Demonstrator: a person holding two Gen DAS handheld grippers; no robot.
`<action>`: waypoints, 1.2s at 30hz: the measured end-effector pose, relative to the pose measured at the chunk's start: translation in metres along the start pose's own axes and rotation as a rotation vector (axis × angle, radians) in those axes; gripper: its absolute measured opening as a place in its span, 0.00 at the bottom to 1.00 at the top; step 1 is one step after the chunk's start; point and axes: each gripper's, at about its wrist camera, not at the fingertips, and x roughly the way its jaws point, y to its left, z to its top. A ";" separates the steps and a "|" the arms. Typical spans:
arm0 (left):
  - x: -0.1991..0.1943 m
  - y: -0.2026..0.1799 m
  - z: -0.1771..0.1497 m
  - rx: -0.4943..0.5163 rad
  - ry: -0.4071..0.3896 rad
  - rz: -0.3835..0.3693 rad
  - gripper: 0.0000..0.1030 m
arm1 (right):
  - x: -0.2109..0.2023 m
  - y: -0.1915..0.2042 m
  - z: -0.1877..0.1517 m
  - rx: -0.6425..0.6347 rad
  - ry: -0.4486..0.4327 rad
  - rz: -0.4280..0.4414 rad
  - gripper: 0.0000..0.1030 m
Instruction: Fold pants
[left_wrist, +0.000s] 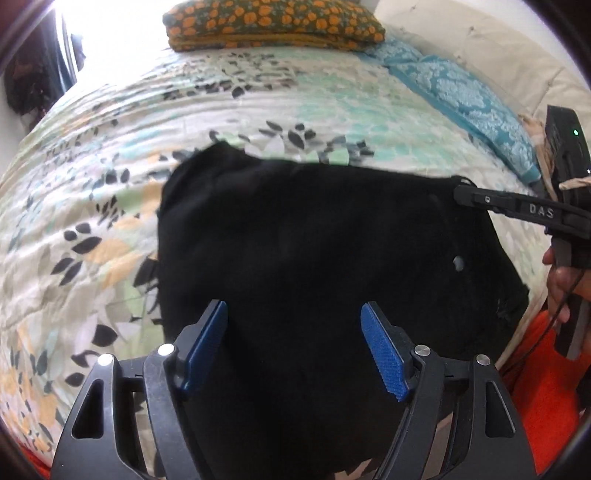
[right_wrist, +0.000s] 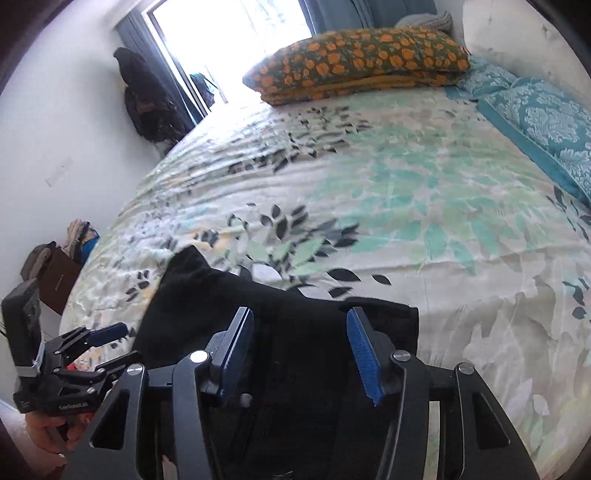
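Black pants (left_wrist: 314, 240) lie in a folded, roughly rectangular heap on the leaf-print bedspread (left_wrist: 92, 184). My left gripper (left_wrist: 295, 314) is open and empty, hovering over the pants' near part. My right gripper (right_wrist: 301, 325) is open too, above the pants (right_wrist: 295, 325) near their far right corner. In the left wrist view the right gripper (left_wrist: 460, 194) reaches in from the right over the pants' far right corner. In the right wrist view the left gripper (right_wrist: 122, 343) shows at the lower left, jaws apart.
An orange-flowered pillow (left_wrist: 273, 22) lies at the far edge of the bed, and a teal patterned pillow (left_wrist: 469, 96) along the right. A bright window (right_wrist: 229, 37) and hanging dark clothes (right_wrist: 147, 99) are at the far left. Orange fabric (left_wrist: 535, 398) is at lower right.
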 end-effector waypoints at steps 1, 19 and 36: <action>0.008 -0.004 -0.007 0.030 0.004 0.018 0.74 | 0.016 -0.017 -0.006 0.051 0.031 0.031 0.40; 0.084 0.087 0.104 -0.242 0.049 0.058 0.83 | -0.023 0.003 -0.093 0.123 -0.065 0.160 0.39; -0.048 0.053 0.057 -0.170 -0.094 0.171 0.81 | -0.076 0.015 -0.091 0.073 -0.157 0.098 0.42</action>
